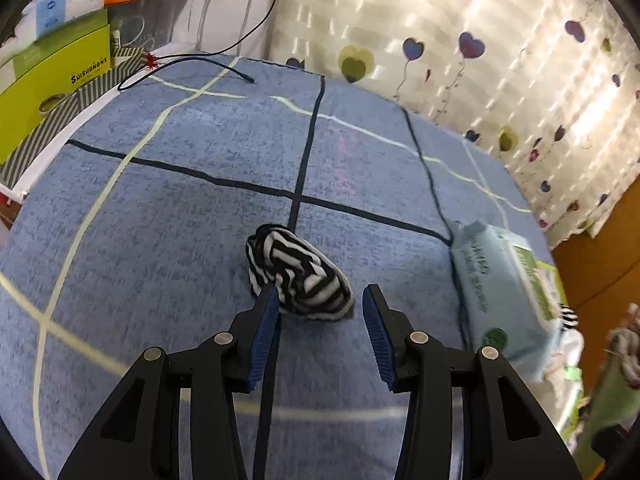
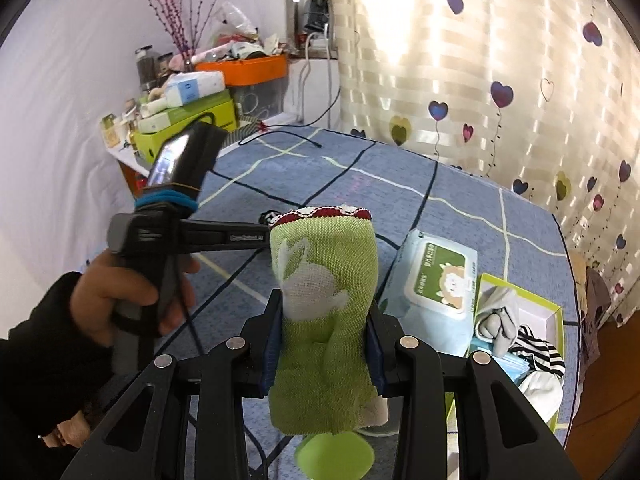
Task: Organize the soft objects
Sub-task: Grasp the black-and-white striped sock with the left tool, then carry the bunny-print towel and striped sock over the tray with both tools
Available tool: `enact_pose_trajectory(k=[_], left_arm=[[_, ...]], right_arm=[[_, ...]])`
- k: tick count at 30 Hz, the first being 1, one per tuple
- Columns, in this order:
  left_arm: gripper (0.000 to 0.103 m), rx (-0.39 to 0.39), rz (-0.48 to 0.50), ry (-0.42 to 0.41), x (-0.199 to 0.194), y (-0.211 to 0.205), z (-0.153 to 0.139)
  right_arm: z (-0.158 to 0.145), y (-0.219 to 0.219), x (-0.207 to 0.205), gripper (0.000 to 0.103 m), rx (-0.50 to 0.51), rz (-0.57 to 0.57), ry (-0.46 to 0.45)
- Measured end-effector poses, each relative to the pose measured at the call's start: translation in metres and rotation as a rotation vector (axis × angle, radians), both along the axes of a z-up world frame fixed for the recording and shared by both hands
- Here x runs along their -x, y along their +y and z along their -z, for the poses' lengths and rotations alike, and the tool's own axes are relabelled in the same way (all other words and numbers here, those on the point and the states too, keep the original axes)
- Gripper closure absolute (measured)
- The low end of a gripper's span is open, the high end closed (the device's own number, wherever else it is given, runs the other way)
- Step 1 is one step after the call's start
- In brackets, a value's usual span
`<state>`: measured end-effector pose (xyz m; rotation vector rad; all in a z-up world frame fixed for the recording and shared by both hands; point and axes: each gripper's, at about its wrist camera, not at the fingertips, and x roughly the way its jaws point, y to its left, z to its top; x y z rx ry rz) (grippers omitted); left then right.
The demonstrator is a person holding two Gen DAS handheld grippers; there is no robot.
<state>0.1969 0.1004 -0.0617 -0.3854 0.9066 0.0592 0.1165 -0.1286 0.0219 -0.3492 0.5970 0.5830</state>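
Note:
A rolled black-and-white striped sock point(image 1: 298, 276) lies on the blue checked blanket point(image 1: 180, 208). My left gripper point(image 1: 320, 296) hangs open just over the sock's near end; its left fingertip point(image 1: 270, 300) overlaps the sock's edge and the pads do not press on it. My right gripper point(image 2: 326, 312) is shut on a green sock point(image 2: 324, 280) with a white rabbit pattern and red trim, held upright above the blanket. A hand point(image 2: 120, 296) holds the left gripper's handle point(image 2: 160, 248) at the left of the right wrist view; its fingertips are hidden behind the green sock.
A pale blue wet-wipes pack point(image 2: 436, 276) lies right of the striped sock, also as the pack point(image 1: 500, 292). Beside it an open green-rimmed box point(image 2: 556, 312) holds several soft items. A lime box point(image 1: 52, 76) and a black cable point(image 1: 192, 68) sit at the far left. A heart-print curtain point(image 2: 500, 80) hangs behind.

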Motion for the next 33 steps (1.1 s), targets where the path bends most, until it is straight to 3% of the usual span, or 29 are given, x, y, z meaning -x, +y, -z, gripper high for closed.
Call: enact_pose_trajectory(k=[8, 12, 16, 29, 33], left_arm=[[0.058, -0.116, -0.006, 0.024, -0.022, -0.008, 0.008], [0.086, -0.155, -0.026, 0.036, -0.024, -0.006, 0.009], [0.097, -0.145, -0.016, 0.031, -0.019, -0.004, 0.006], [0.098, -0.061, 0.052, -0.144, 0.052, -0.017, -0.050], [0.099, -0.038, 0.056, -0.164, 0.071, -0.015, -0.061]], right_arm=[[0.003, -0.011, -0.015, 0.069, -0.018, 0.013, 0.018], [0.002, -0.017, -0.018, 0.069, -0.030, 0.023, 0.019], [0.000, -0.021, -0.016, 0.069, -0.039, 0.030, 0.012], [-0.012, -0.038, 0.006, 0.069, -0.065, 0.064, -0.027], [-0.012, -0.041, 0.017, 0.069, -0.065, 0.064, -0.036]])
